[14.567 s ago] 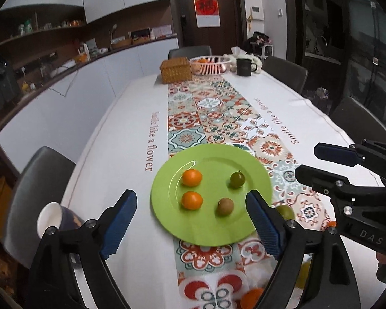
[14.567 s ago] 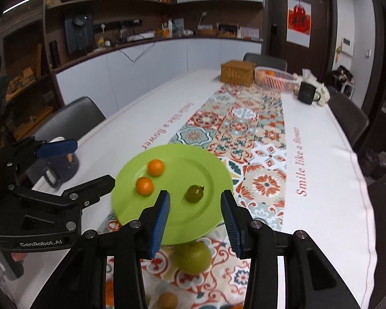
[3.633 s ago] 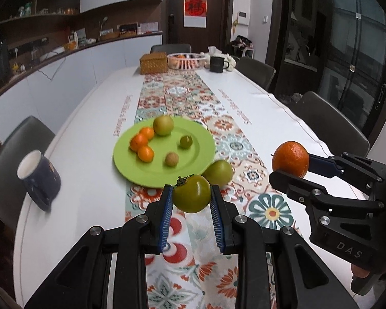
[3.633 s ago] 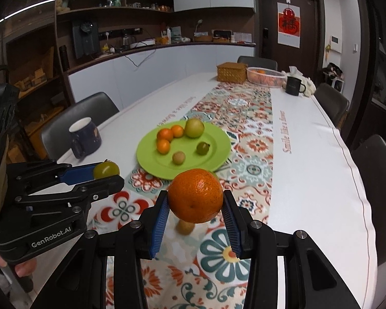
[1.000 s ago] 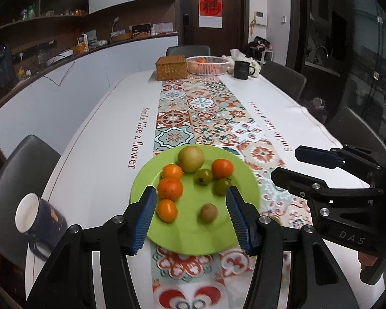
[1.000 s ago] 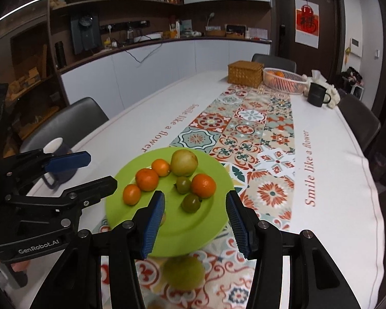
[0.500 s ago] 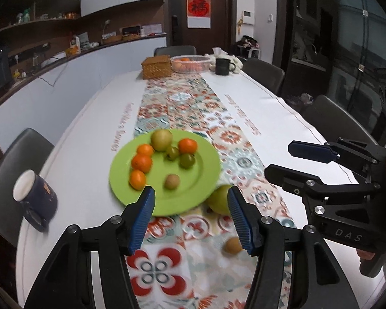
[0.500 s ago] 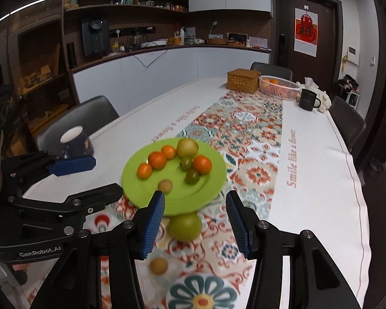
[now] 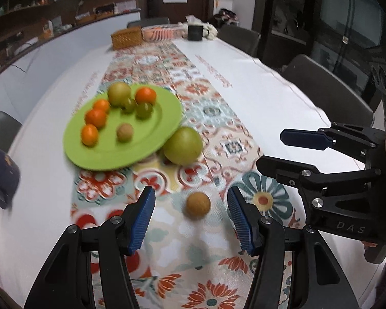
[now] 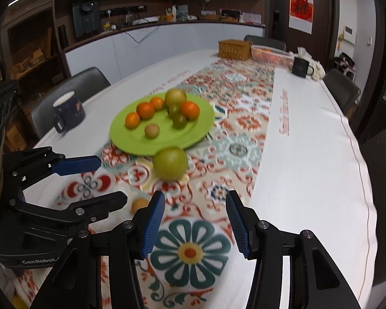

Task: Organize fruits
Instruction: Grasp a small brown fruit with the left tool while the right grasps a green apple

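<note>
A green plate (image 9: 154, 139) (image 10: 203, 126) on the patterned runner holds several fruits: oranges, small green ones, a pear and a brown one. A large green fruit (image 9: 183, 145) (image 10: 170, 163) lies on the runner against the plate's near edge. A small brown fruit (image 9: 198, 204) (image 10: 139, 204) lies nearer. My left gripper (image 9: 191, 217) is open and empty, its jaws on either side of the small brown fruit. My right gripper (image 10: 195, 222) is open and empty above the runner; it shows in the left wrist view (image 9: 283, 152).
A dark blue mug (image 10: 68, 110) (image 9: 1, 175) stands left of the plate. A wicker box (image 10: 234, 49), a white basket (image 10: 271, 52) and a black mug (image 10: 301, 67) stand at the table's far end. Chairs line both sides.
Both grippers have drawn back toward the near end of the table. The small brown fruit now lies between my left gripper's jaws. Both stay open and empty.
</note>
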Available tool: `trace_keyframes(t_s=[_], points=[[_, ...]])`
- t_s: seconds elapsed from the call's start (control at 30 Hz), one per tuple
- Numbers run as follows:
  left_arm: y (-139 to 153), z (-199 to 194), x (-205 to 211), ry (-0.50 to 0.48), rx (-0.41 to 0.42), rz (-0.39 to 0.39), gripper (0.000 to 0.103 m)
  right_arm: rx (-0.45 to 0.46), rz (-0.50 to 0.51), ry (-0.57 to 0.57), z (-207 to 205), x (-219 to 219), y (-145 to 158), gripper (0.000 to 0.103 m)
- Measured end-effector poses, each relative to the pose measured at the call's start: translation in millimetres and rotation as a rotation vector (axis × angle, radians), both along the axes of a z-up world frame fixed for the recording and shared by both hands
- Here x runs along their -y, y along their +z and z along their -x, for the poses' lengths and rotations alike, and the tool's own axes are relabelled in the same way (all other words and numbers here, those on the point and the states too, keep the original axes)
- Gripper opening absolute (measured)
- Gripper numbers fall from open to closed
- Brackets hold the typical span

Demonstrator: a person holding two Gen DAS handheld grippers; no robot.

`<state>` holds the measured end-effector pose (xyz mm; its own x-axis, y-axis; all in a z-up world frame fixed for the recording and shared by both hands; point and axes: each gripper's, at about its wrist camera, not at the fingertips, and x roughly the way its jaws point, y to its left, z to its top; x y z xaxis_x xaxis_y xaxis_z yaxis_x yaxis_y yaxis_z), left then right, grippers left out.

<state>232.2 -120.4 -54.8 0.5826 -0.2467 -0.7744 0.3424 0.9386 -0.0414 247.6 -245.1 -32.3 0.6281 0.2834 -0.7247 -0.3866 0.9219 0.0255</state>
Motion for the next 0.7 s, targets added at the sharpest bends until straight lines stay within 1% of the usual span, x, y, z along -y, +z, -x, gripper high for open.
trace_keyframes(t_s=[0.2,0.37,0.47,0.53,0.57,0.7], points=[[-25,-9,4,-0.009,-0.076,0.020,0.056,-0.047,0.009,-0.019,1,5,-19,0.050],[-37,-16,10,-0.015,-0.094,-0.004,0.047,-0.075,0.013,-0.028,-1,6,-30,0.050],[-40,-18,11,-0.019,-0.100,-0.006,0.038,-0.087,0.014,-0.029,-3,6,-35,0.050],[-41,-19,11,-0.021,-0.102,-0.005,0.029,-0.091,0.015,-0.030,-4,5,-36,0.050],[-41,-20,11,-0.022,-0.104,-0.001,0.028,-0.093,0.013,-0.030,-4,5,-36,0.050],[-40,-20,6,-0.015,-0.103,0.020,0.027,-0.093,0.012,-0.023,-6,1,-35,0.050]])
